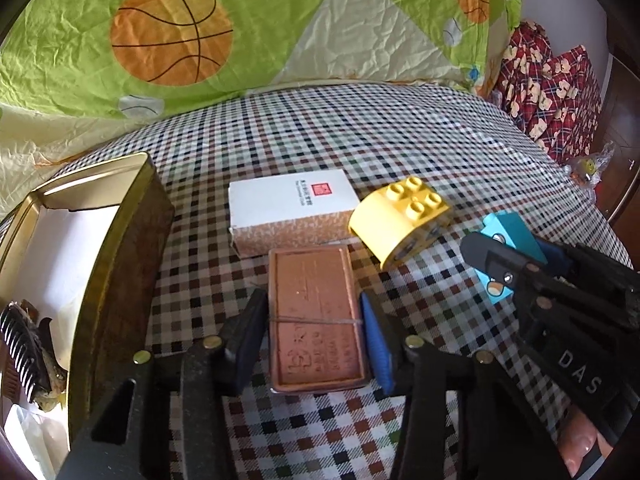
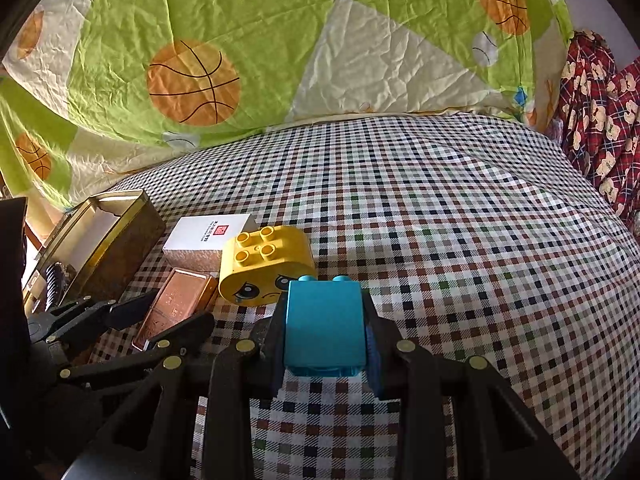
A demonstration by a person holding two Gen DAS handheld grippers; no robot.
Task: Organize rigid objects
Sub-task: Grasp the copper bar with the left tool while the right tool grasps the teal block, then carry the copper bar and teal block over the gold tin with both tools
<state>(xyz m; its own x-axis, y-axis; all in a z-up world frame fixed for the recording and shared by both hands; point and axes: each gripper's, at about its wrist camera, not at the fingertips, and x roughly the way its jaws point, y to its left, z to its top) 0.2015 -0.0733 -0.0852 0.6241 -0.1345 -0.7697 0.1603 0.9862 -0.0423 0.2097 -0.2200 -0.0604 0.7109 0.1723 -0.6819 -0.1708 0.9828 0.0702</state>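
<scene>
- The left tongs (image 1: 314,340) are straddling the copper tin (image 1: 316,320), one finger at each long side; whether the pads are pressing yet is hard to tell, since thin slivers of gap seem to be showing, so I am judging them not yet clamped.
- The copper tin is lying flat on the checked cloth (image 1: 400,140), just in front of the white box (image 1: 288,212) and beside the yellow brick (image 1: 400,220).
- The right tongs (image 2: 325,344) are gripping the blue brick (image 2: 325,324) firmly, holding it just in front of the yellow brick's face.
- The open metal box (image 1: 120,240) is standing at the left, near the tin, with a comb (image 1: 22,344) already lying inside it.
- The step in hand looks like the pickup of the copper tin, presumably for the metal box.
- The next move is calling for a full squeeze on the tin's sides, then a clean lift clear of the white box.
</scene>
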